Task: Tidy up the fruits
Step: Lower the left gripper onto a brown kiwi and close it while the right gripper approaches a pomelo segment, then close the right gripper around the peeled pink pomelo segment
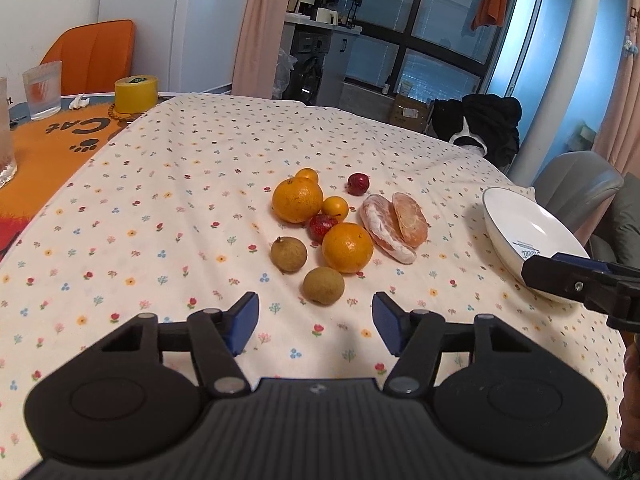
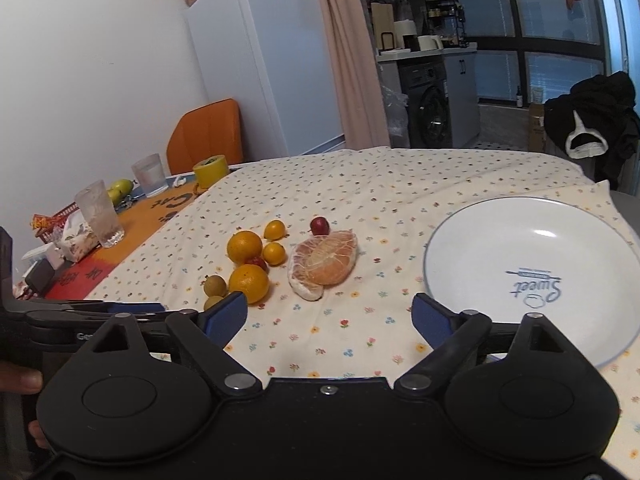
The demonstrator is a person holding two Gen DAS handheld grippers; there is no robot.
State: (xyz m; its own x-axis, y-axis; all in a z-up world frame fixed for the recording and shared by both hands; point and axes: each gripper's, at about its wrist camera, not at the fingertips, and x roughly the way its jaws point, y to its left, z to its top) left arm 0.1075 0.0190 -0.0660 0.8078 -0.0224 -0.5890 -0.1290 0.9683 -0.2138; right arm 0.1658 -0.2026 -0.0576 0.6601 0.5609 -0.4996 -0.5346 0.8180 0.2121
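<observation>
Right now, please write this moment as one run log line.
left hand-held gripper: open, empty | right hand-held gripper: open, empty | round white plate: empty | fruits: on floral tablecloth

The right gripper [image 2: 330, 318] hangs above the floral tablecloth [image 2: 360, 208], fingers spread wide with nothing between them. Far ahead sit 2 oranges [image 2: 245, 247], 2 small yellow fruits [image 2: 275, 230] and peeled citrus segments [image 2: 326, 263] — the white plate [image 2: 480, 240] lies right, bare.

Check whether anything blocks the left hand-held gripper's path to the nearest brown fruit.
Nothing visible does. The left hand-held gripper is open, and only bare tablecloth lies between its fingertips and the nearest brown fruit.
</observation>
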